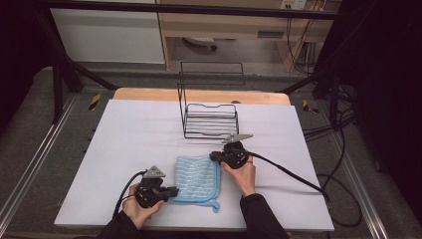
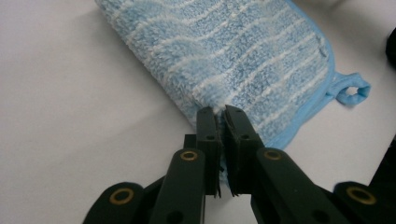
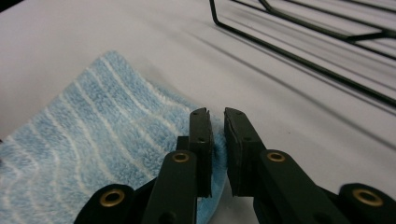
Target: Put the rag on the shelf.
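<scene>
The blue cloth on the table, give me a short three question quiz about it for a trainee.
1. True or false: both hand-held grippers are shut on the blue cloth.
2. Multiple choice: the wire rack stands A) on the cloth, B) beyond the cloth, apart from it, C) under the cloth.
3. What small part sticks out from the cloth's corner in the left gripper view?

Key:
1. True: the left hand-held gripper and the right hand-held gripper each pinch an edge.
2. B.
3. A hanging loop.
</scene>
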`<state>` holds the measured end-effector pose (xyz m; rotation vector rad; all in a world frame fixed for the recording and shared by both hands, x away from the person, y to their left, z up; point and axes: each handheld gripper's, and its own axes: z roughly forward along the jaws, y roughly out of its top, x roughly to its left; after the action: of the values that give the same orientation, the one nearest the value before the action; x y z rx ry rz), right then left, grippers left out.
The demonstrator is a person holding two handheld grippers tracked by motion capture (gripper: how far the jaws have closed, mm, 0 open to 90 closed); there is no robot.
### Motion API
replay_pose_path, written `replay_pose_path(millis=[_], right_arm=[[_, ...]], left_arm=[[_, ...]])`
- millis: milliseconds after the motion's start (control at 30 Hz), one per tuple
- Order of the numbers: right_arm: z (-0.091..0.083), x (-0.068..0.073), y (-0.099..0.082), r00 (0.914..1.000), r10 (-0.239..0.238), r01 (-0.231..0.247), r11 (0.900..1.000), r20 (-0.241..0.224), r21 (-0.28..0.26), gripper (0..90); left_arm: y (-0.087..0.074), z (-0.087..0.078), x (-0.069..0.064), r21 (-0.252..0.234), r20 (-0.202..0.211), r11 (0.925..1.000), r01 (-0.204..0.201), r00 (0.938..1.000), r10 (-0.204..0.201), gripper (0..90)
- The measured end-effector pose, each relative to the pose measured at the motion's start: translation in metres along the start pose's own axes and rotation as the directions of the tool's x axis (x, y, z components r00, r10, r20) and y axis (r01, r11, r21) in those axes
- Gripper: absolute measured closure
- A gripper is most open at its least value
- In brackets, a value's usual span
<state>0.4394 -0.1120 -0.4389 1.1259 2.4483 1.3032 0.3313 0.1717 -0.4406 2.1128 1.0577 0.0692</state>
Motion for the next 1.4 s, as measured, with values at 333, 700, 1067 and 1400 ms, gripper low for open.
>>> replay_pose_path(millis=[333,700,1067,1400], right_arm=[[-0.013,0.004,0.002,0.9998,-0.015,0.016,0.9987,0.012,-0.049,55.6],[-0.045,0.000,-0.010,0.9997,-0.003,0.005,0.9975,0.023,-0.071,15.3],[-0.068,-0.004,-0.032,0.9990,0.031,-0.029,0.9971,0.031,-0.070,5.0],[-0.071,-0.002,-0.048,0.9983,0.033,-0.030,0.9977,0.047,-0.060,3.9]], left_arm=[[0.009,-0.014,0.009,-0.048,-0.037,0.9969,-0.063,0.9974,0.061,56.0],[0.031,-0.015,0.029,-0.029,-0.033,0.9945,-0.101,0.9944,0.100,23.4],[0.062,-0.006,0.042,-0.047,-0.101,0.9935,-0.103,0.9901,0.098,14.8],[0.081,0.020,0.056,-0.060,-0.165,0.9967,-0.055,0.9852,0.045,17.8]])
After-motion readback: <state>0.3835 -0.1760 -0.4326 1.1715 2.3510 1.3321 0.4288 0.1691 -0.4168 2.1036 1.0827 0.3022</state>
